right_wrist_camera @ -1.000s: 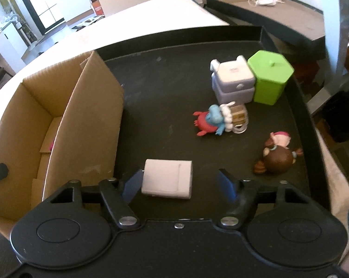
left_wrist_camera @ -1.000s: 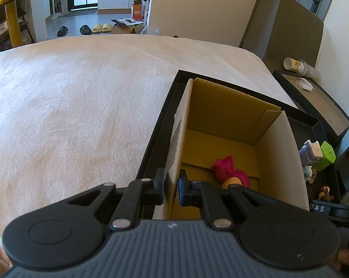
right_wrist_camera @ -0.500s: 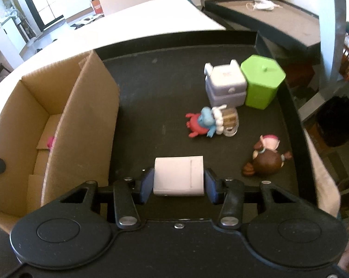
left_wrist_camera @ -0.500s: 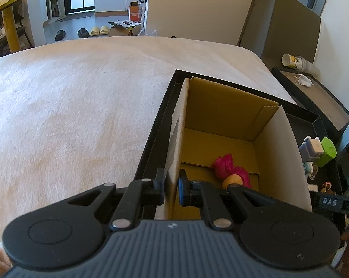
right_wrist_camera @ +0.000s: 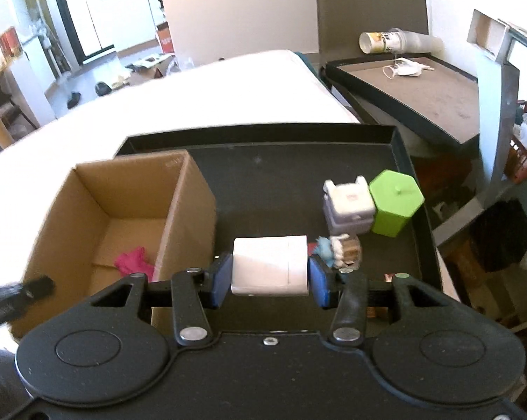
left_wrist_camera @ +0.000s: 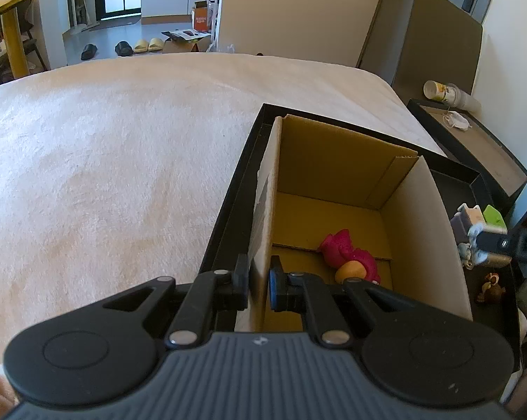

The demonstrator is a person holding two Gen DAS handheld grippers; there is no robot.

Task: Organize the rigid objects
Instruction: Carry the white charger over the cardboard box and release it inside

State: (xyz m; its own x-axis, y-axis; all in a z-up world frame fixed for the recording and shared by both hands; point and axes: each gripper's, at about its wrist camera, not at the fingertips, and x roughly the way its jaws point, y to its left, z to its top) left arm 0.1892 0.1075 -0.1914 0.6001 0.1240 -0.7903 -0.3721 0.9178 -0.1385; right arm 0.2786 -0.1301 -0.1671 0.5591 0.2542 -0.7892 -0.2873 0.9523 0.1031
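Observation:
My right gripper [right_wrist_camera: 269,278] is shut on a white box [right_wrist_camera: 269,266], held up above the black tray [right_wrist_camera: 298,161]. On the tray's right side stand a green hexagonal pot [right_wrist_camera: 395,203], a pale lilac box [right_wrist_camera: 349,206] and a small blue-and-white figure [right_wrist_camera: 336,250]. My left gripper [left_wrist_camera: 259,281] is shut on the near left wall of the open cardboard box [left_wrist_camera: 333,161], which stands in the tray's left part [right_wrist_camera: 88,203]. A pink and yellow toy [left_wrist_camera: 350,259] lies on the box floor; in the right wrist view only its pink part [right_wrist_camera: 134,260] shows.
The tray rests on a cream blanket [left_wrist_camera: 106,175]. To the right stands a dark side table [right_wrist_camera: 427,94] with a fallen cup [right_wrist_camera: 385,42] and a face mask [right_wrist_camera: 403,69]. A small brown figure [left_wrist_camera: 490,283] sits at the tray's right edge. The right gripper's finger [left_wrist_camera: 501,243] shows in the left wrist view.
My right gripper's fingers closed on the white box and lifted it off the tray floor, with the view tilting up. The left gripper kept its hold on the box wall.

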